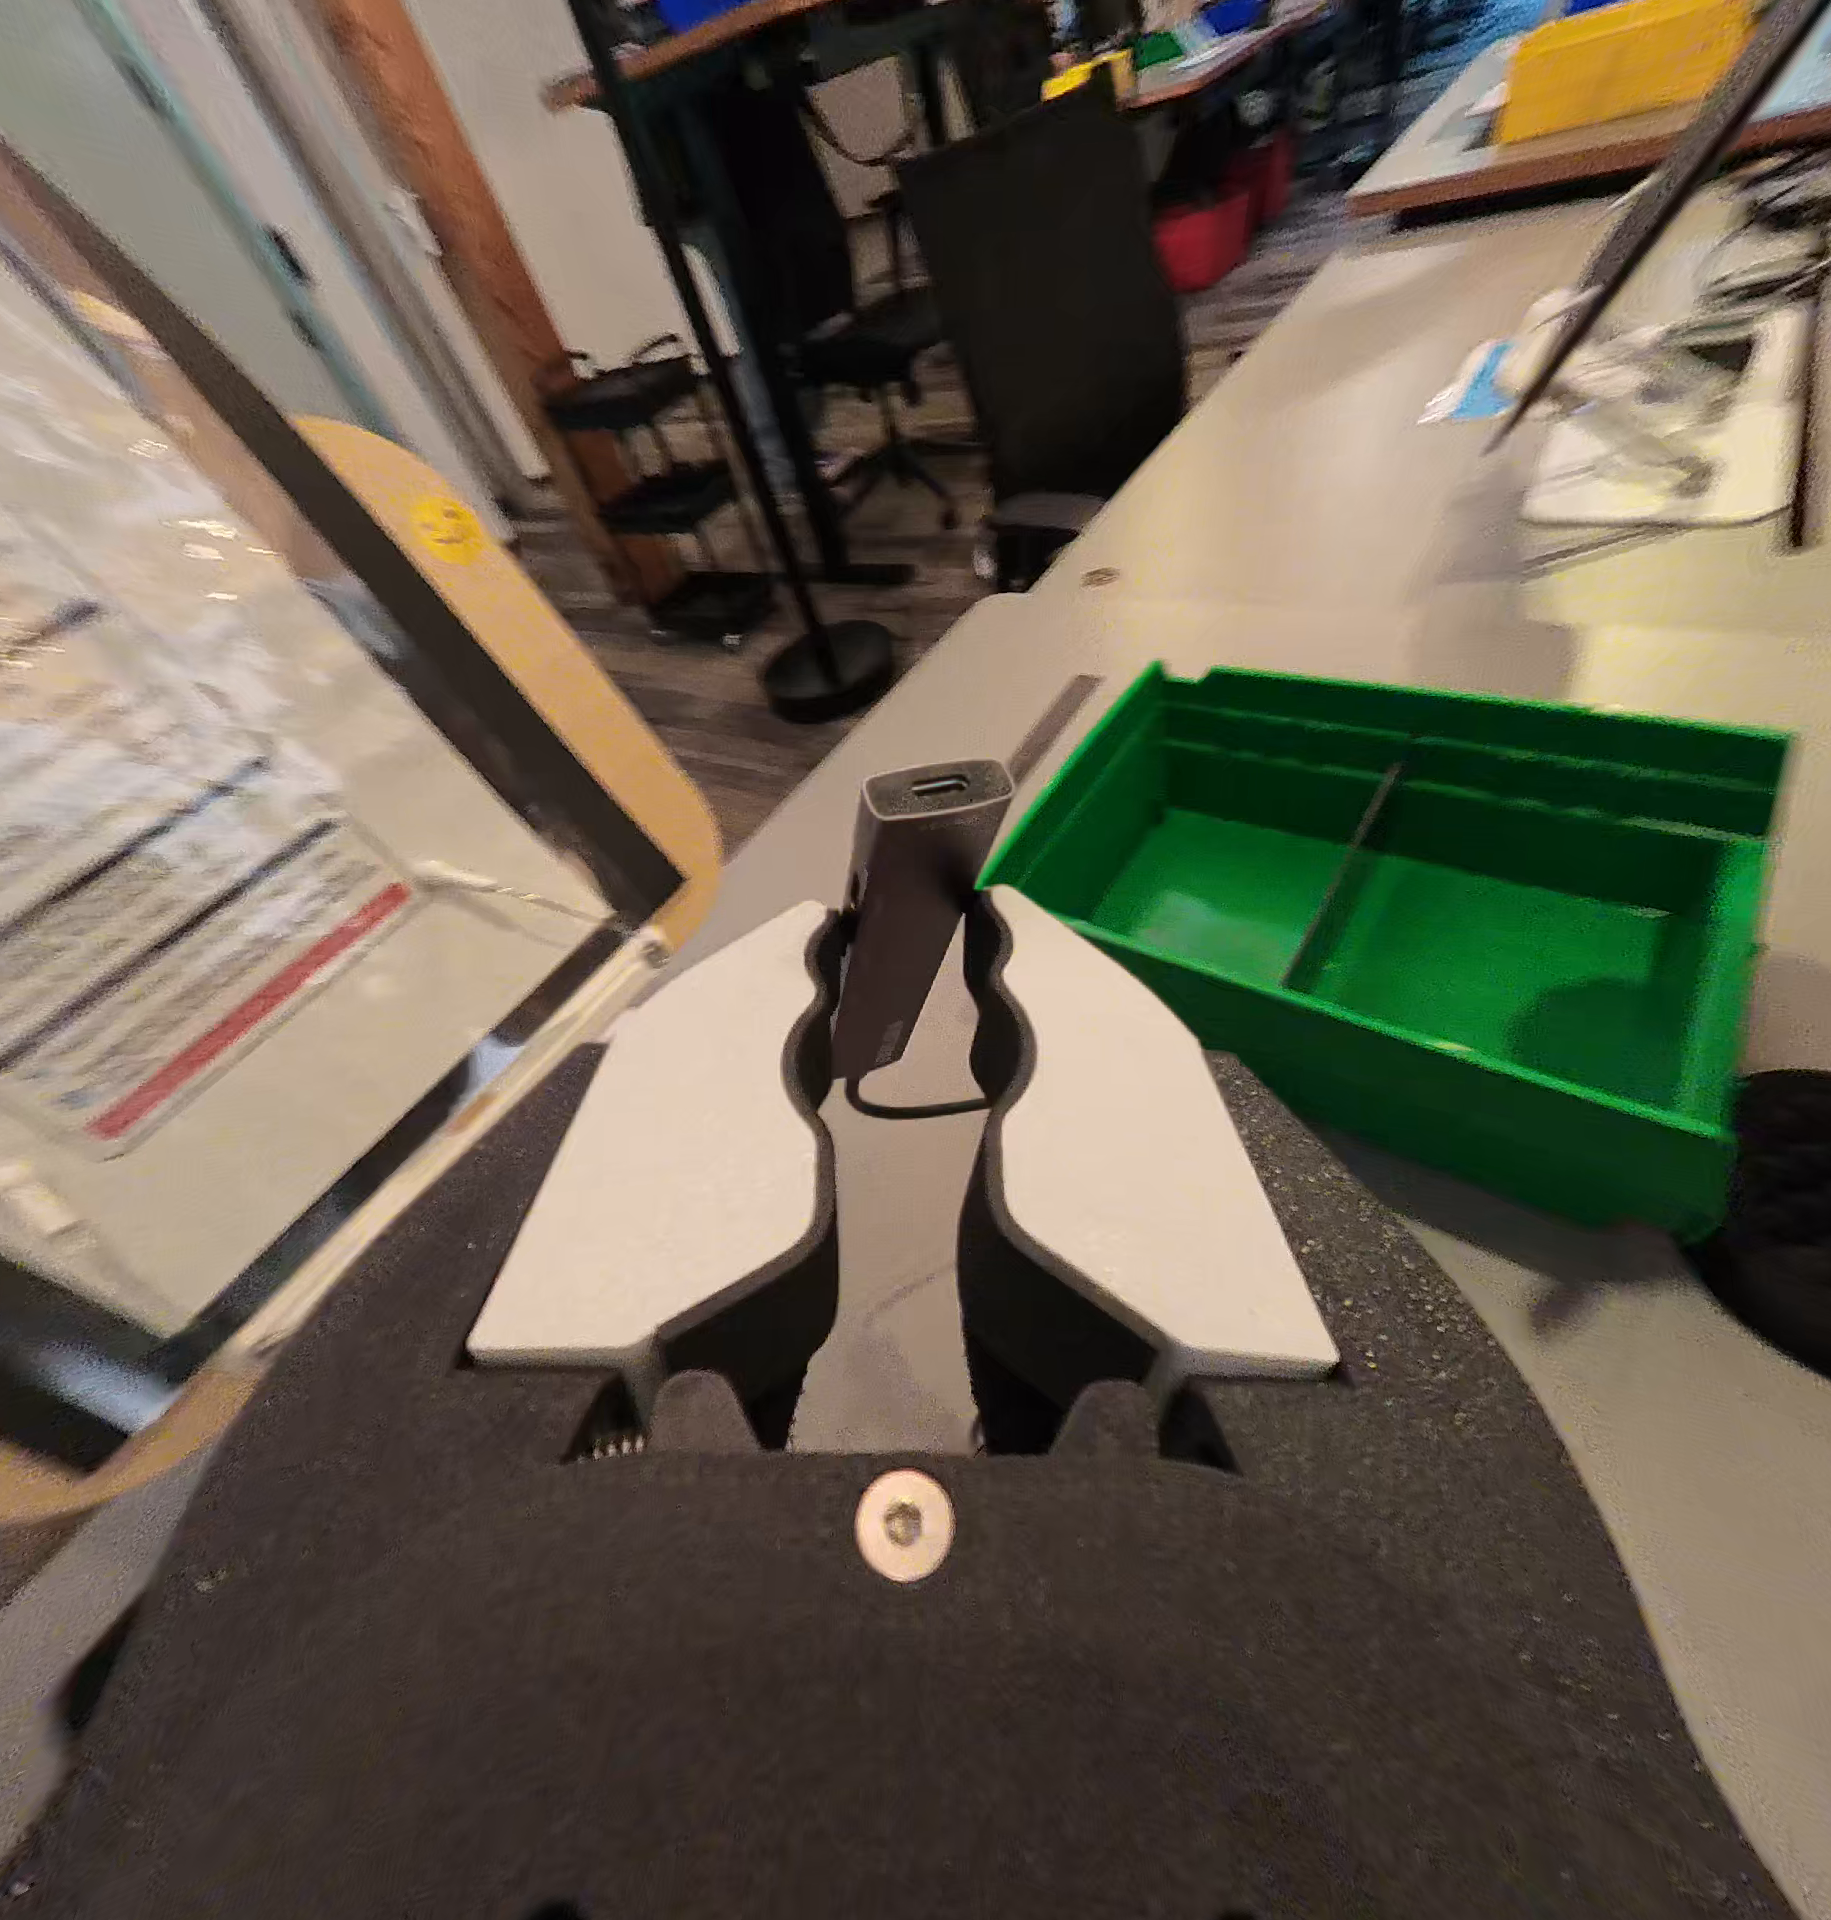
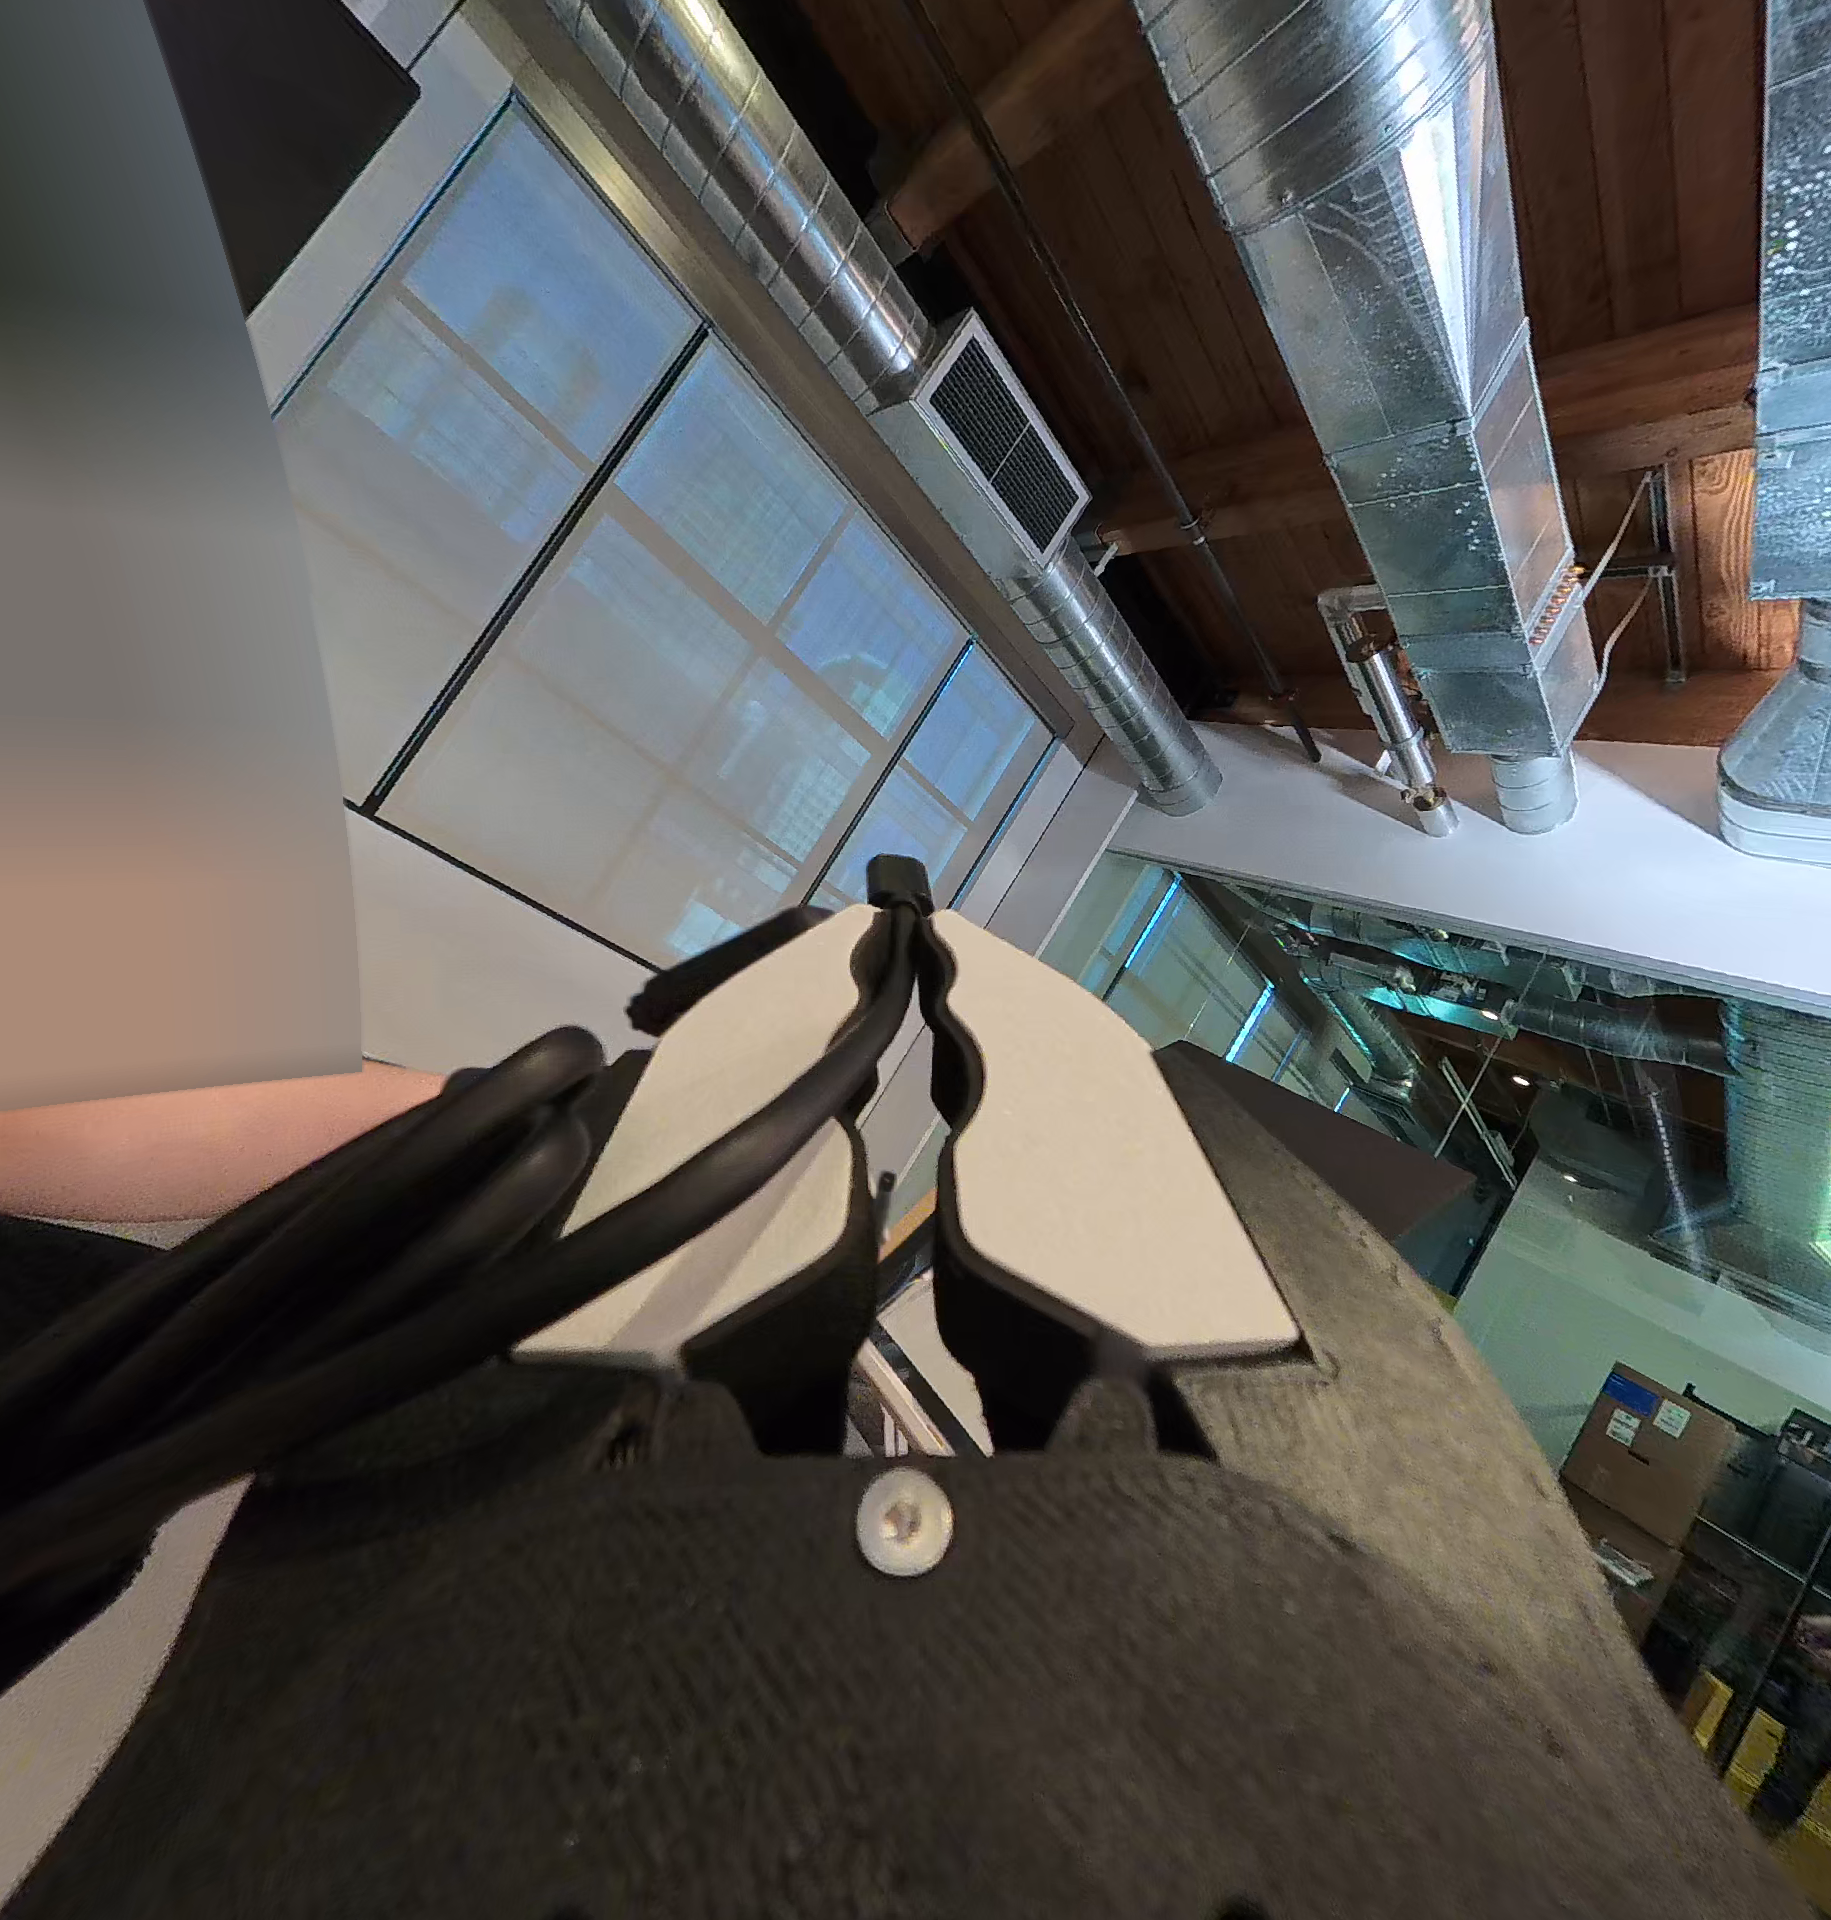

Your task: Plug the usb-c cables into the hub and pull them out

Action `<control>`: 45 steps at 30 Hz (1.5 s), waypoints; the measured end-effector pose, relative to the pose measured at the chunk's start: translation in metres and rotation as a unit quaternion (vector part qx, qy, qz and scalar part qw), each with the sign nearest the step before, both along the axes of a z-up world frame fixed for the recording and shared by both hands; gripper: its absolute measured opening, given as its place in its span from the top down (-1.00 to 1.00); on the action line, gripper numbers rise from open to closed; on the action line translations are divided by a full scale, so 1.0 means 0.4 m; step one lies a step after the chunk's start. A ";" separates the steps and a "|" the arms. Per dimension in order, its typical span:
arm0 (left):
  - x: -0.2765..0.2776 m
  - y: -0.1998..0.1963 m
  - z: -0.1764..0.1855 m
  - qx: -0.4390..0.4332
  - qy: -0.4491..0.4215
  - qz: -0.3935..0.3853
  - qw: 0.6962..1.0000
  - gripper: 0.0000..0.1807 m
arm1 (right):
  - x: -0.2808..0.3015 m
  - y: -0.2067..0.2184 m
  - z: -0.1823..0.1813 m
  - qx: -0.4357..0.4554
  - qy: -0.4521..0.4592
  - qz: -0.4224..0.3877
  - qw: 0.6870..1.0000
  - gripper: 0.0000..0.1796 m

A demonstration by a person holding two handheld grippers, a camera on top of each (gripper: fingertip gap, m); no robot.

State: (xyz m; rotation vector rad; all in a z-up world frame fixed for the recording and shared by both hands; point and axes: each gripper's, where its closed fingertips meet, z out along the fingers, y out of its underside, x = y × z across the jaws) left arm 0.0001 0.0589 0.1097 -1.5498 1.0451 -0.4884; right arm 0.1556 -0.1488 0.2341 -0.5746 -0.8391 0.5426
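Left gripper [image 1: 903, 920]: clamped on the dark hub [image 1: 916, 894], port end up, above the grey table [image 1: 1254, 540].
Right gripper [image 2: 906, 920]: pinching a black usb-c cable [image 2: 682, 1153], pointed toward the ceiling ducts [image 2: 1410, 364].
Green bin [image 1: 1410, 1081]: just right of the hub.

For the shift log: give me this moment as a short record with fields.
left claw: shut on the hub, held tilted, free end up
hub port: end socket empty, no plug in it
hub lead: short black lead loops below the hub between the fingers
right claw: shut on the black cable, plug tip past the fingertips, aimed at the ceiling
green bin: on the table right of the hub, divided, empty
stage: cable not plugged in
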 end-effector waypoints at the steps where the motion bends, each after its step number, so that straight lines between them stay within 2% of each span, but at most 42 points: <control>1: -0.015 -0.012 -0.002 0.025 0.013 0.022 0.999 0.76 | 0.003 0.001 0.000 0.000 0.002 0.001 1.000 0.95; 4: -0.064 -0.064 -0.067 0.115 0.108 0.104 0.982 0.76 | 0.012 0.001 0.000 -0.001 0.007 0.005 1.000 0.94; 8: -0.116 -0.166 -0.202 0.255 0.278 0.189 0.907 0.76 | 0.014 0.000 -0.001 -0.002 0.009 0.013 1.000 0.95; 10: -0.119 -0.224 -0.280 0.281 0.339 0.193 0.877 0.76 | 0.010 0.003 -0.002 -0.003 0.007 0.013 1.000 0.94; 12: -0.117 -0.279 -0.353 0.264 0.363 0.187 0.874 0.76 | 0.002 0.004 -0.003 -0.004 0.003 0.015 1.000 0.94; 15: -0.105 -0.347 -0.435 0.209 0.363 0.172 0.892 0.76 | -0.012 0.008 -0.004 -0.006 -0.005 0.015 1.000 0.94; 16: -0.100 -0.364 -0.457 0.190 0.363 0.168 0.897 0.91 | -0.016 0.009 -0.005 -0.007 -0.008 0.013 1.000 0.94; 21: -0.073 -0.407 -0.547 0.129 0.376 0.137 0.907 0.91 | -0.035 0.010 -0.008 -0.008 -0.018 0.017 1.000 0.94; 24: -0.070 -0.411 -0.570 0.093 0.362 0.123 0.919 0.83 | -0.042 0.013 -0.012 -0.011 -0.025 0.018 0.999 0.94; 28: -0.053 -0.424 -0.594 -0.003 0.299 0.057 0.953 0.70 | -0.040 0.014 -0.012 -0.010 -0.023 0.022 0.999 0.94; 30: -0.063 -0.426 -0.605 -0.050 0.292 0.027 0.955 0.65 | -0.038 0.014 -0.012 -0.011 -0.020 0.026 0.999 0.94; 33: -0.120 -0.432 -0.614 -0.090 0.356 -0.007 0.930 0.57 | -0.038 0.016 -0.018 -0.015 -0.028 0.029 0.999 0.94; 37: -0.185 -0.422 -0.613 -0.082 0.466 -0.088 0.877 0.53 | -0.039 0.023 -0.019 -0.017 -0.026 0.033 0.999 0.94; 41: -0.155 -0.432 -0.618 -0.143 0.476 -0.177 0.850 0.55 | -0.050 0.031 -0.027 -0.024 -0.038 0.026 0.999 0.95; 45: -0.164 -0.416 -0.658 -0.149 0.520 -0.223 0.811 0.56 | -0.056 0.028 -0.029 -0.022 -0.047 0.022 0.998 0.94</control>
